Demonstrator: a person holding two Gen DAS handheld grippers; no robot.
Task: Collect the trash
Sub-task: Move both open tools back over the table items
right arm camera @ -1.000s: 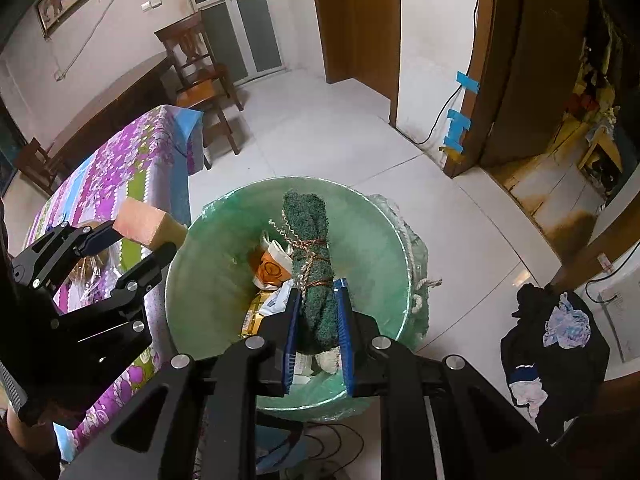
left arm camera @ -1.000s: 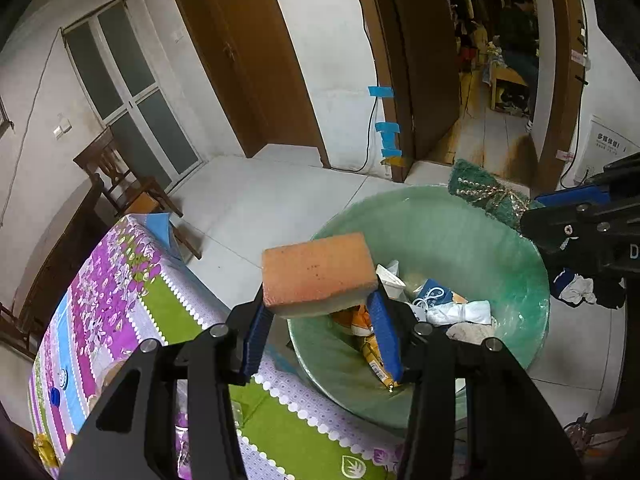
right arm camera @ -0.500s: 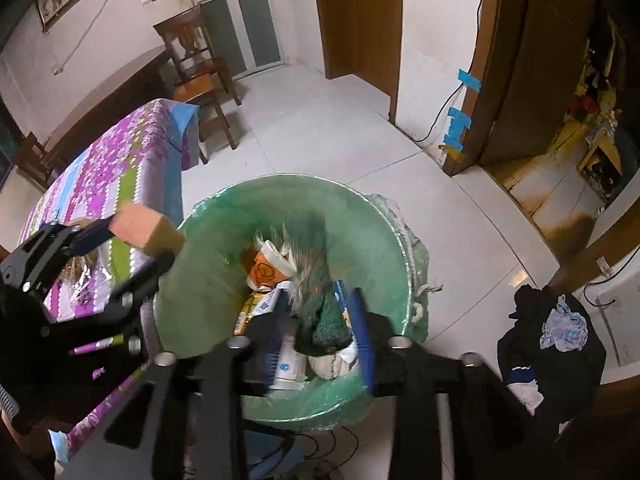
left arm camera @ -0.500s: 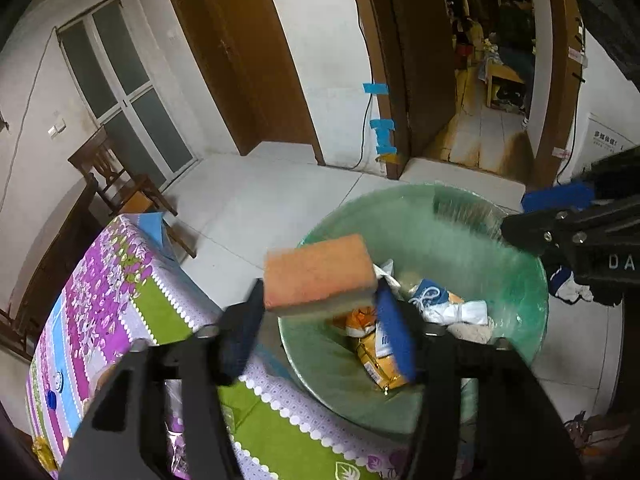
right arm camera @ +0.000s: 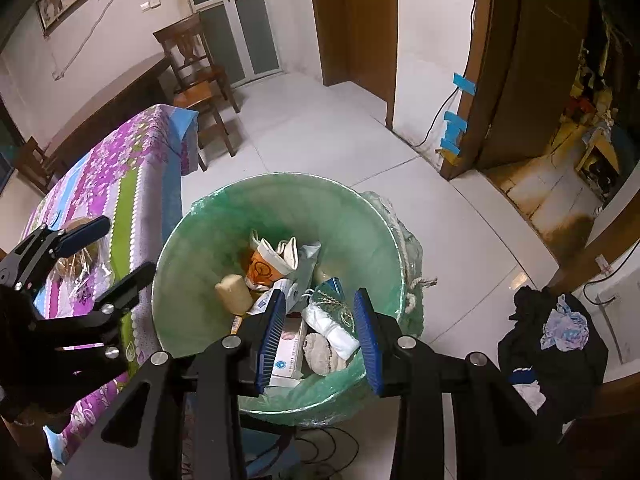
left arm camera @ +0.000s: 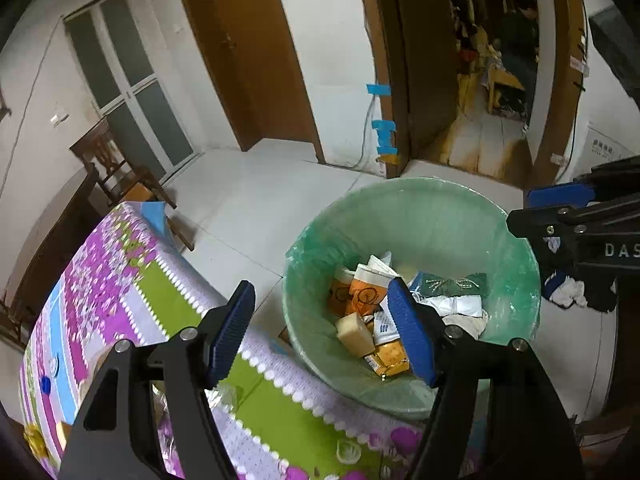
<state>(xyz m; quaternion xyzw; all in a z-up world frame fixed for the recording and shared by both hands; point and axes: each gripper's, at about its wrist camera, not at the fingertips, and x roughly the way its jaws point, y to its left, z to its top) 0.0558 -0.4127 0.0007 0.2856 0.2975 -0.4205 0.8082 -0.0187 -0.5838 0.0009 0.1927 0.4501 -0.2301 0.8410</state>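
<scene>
At left we see the flowered bench (right arm camera: 120, 184); our left tool (left arm camera: 320, 328) gapes empty. The sponge (left arm camera: 354, 334) lies in the green bin (left arm camera: 420, 208), where our right tool (right arm camera: 320, 332) also stands apart, empty.

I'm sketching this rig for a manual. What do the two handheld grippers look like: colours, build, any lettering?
Both are matte black, angular linkage frames with silver screw heads at the joints. Each finger ends in a long blue ribbed pad. The left gripper and right gripper look identical. White letters "DAS" show on the right gripper's body in the left wrist view; the rest is cut off. No cables or sleeves show.
</scene>
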